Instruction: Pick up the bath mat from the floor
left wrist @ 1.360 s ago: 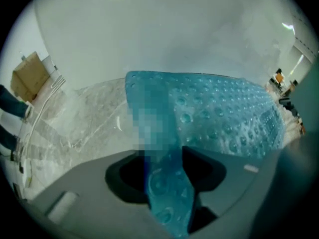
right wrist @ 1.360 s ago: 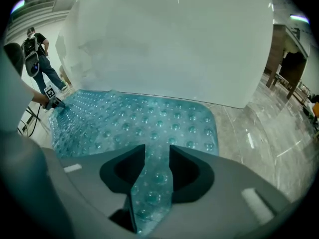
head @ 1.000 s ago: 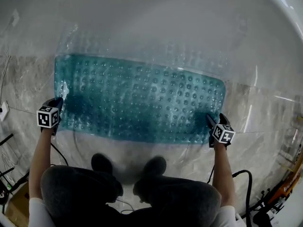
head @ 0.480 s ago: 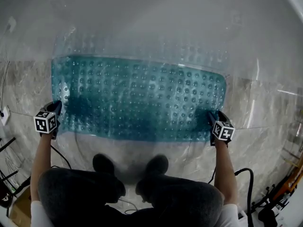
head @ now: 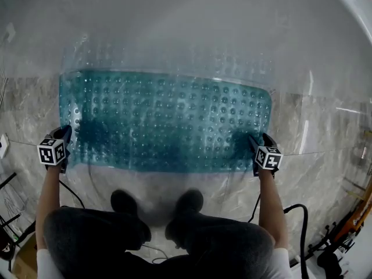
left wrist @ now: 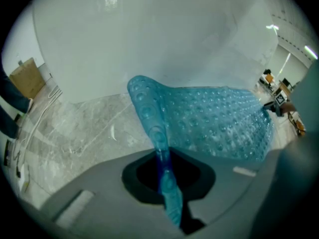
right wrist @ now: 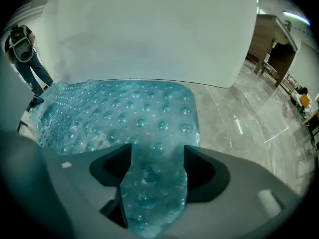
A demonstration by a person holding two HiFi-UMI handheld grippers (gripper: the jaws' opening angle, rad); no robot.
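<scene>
Item: bath mat [head: 168,121]. It was translucent teal and rectangular with rounded corners, and rows of round suction bumps covered it. You held it stretched across in front of you by its two near corners. The near edge was raised off the floor [head: 317,127]. The far strip looked paler where it lay against the white curved wall [head: 203,28].

Left gripper [head: 65,133]: your jaws were closed together on a thin, folded edge of the bath mat at its near left corner. The left gripper view showed that edge standing on end between the jaws, with the sheet fanning away to the right.

Right gripper [head: 257,141]: your jaws stood wide but were clamped on a broad, bunched fold at the near right corner. The fold filled the whole gap between them.

Seen in one view only: the head view showed your dark shoes [head: 125,201] below the mat and a black cable [head: 293,211]. The left gripper view showed a cardboard box [left wrist: 27,81] against the wall. The right gripper view showed another person [right wrist: 24,54] standing at the far left, and wooden panelling [right wrist: 264,39] to the right.

Surface and room: the floor was glossy grey marble-patterned tile with bright reflections of ceiling lights.
</scene>
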